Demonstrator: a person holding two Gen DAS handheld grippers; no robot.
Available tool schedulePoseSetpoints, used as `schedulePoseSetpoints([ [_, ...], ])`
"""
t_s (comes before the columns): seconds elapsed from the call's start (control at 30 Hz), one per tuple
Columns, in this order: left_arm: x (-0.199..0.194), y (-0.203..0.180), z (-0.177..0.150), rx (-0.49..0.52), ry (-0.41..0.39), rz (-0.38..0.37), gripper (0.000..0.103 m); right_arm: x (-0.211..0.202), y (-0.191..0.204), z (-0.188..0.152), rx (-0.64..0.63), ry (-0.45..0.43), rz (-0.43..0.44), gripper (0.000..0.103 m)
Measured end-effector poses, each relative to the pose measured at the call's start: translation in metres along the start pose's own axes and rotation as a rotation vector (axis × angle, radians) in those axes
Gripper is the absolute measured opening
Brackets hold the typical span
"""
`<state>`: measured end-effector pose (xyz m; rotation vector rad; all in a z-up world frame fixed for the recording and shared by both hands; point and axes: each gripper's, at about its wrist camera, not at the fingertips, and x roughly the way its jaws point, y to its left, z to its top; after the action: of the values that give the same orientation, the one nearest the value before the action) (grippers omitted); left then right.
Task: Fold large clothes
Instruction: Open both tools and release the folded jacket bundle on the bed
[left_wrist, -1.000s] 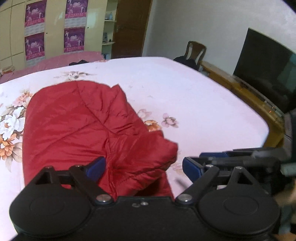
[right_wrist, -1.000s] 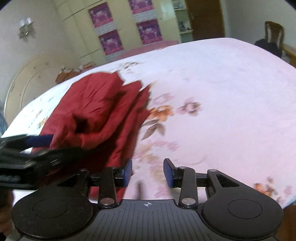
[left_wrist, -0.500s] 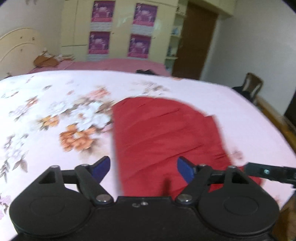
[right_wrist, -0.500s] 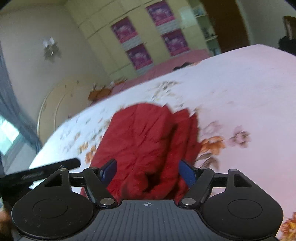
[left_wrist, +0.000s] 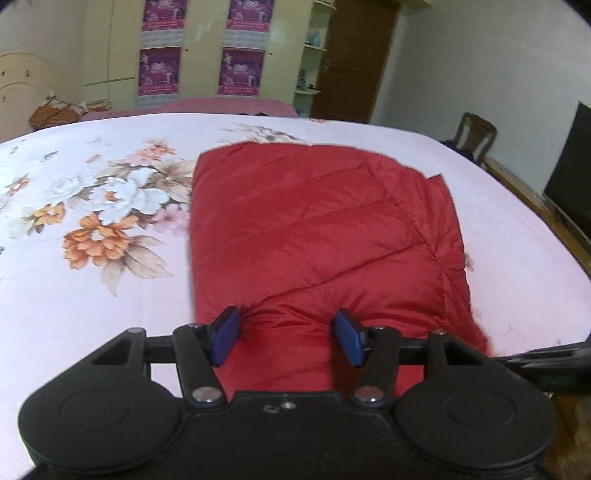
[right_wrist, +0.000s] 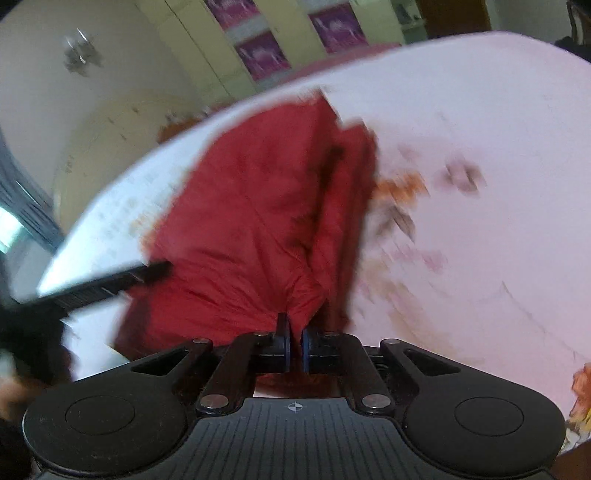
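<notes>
Two claws work at one red padded jacket, which lies folded into a rough rectangle on the floral bedsheet of a large bed. From the left wrist view, the left claw hangs over the jacket's near edge with its blue pads spread wide, fabric showing between them but nothing gripped. From the right wrist view, blurred by motion, the right claw has its jaws pressed together on a pinch of the jacket's near hem, the cloth rising in a small peak from the pads. The jacket stretches away from both claws toward the wardrobe.
</notes>
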<state>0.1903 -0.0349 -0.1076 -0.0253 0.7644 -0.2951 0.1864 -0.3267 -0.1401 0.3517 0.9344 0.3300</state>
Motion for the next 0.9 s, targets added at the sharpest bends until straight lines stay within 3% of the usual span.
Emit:
schedulePoseSetpoints([
  [0.1, 0.006, -0.004, -0.001, 0.014, 0.012, 0.016, 0.056, 0.005, -0.009, -0.002, 0.052, 0.007, 0.018, 0.005],
  [0.33, -0.002, -0.010, 0.013, 0.019, 0.037, 0.034, 0.064, -0.017, -0.004, 0.003, -0.016, 0.016, 0.011, 0.009],
  [0.4, -0.005, -0.014, 0.018, 0.032, 0.027, 0.046, 0.064, -0.027, -0.002, 0.009, -0.036, -0.018, -0.007, 0.027],
  [0.43, -0.006, -0.015, 0.020, 0.039, 0.019, 0.050, 0.064, -0.036, -0.002, 0.012, -0.042, -0.050, -0.021, 0.047],
  [0.47, -0.008, -0.017, 0.023, 0.046, 0.008, 0.057, 0.064, -0.042, -0.004, 0.017, -0.043, -0.084, -0.029, 0.057],
  [0.67, -0.015, -0.017, 0.044, 0.037, -0.040, 0.072, 0.069, -0.051, -0.014, 0.058, 0.001, -0.174, 0.002, 0.057],
  [0.9, -0.003, -0.001, 0.063, 0.025, -0.051, 0.092, 0.070, -0.017, -0.009, 0.100, 0.053, -0.188, 0.043, 0.057],
])
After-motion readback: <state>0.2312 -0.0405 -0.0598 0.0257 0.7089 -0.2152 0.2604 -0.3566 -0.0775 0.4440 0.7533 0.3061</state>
